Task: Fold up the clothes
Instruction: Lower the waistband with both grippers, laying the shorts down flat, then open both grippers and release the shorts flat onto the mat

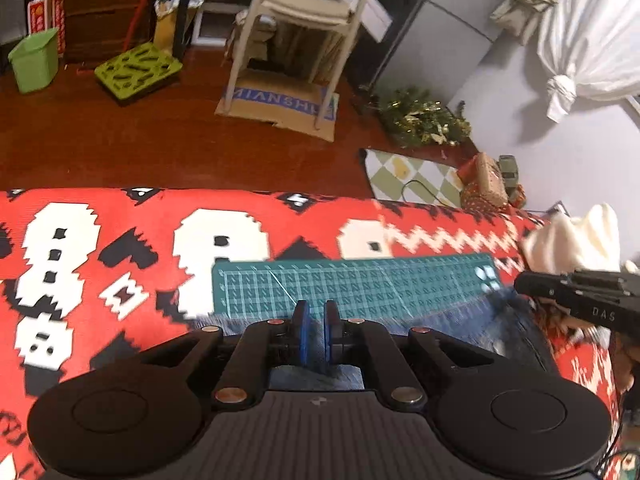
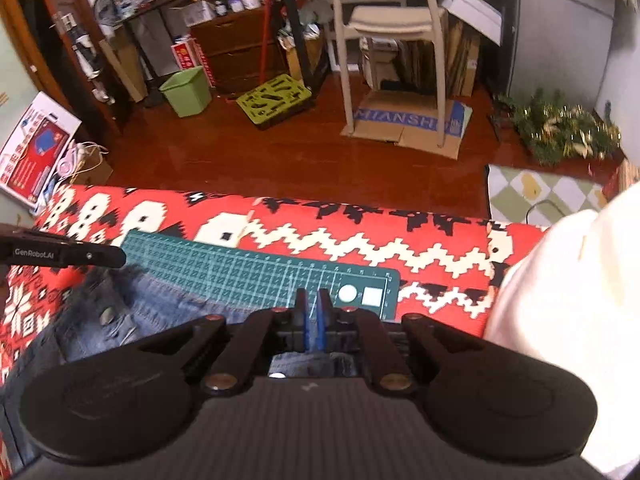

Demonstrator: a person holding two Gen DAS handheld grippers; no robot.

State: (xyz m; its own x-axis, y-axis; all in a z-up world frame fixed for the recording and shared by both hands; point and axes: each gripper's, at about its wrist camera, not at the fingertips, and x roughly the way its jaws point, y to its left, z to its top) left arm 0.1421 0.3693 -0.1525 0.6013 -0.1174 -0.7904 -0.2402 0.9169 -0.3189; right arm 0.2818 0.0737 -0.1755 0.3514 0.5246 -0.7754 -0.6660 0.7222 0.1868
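A blue denim garment (image 1: 460, 320) lies across a green cutting mat (image 1: 352, 284) on a red, white and black patterned blanket (image 1: 120, 240). My left gripper (image 1: 316, 320) has its blue pads drawn close together with denim edge between them. At the right edge of this view the right gripper's black body (image 1: 580, 292) hovers over the denim. In the right wrist view the denim (image 2: 160, 300) shows metal buttons and spreads left over the mat (image 2: 240, 272). My right gripper (image 2: 312, 314) is shut on the fabric's near edge. The left gripper's body (image 2: 60, 254) enters from the left.
A pile of white cloth (image 2: 560, 320) sits on the blanket at the right, also visible as cloth (image 1: 576, 240) in the left view. Beyond the blanket's far edge are wood floor, a white chair (image 2: 392, 20), a green bin (image 2: 186, 92), flat cardboard (image 2: 408, 120) and a tinsel wreath (image 2: 560, 128).
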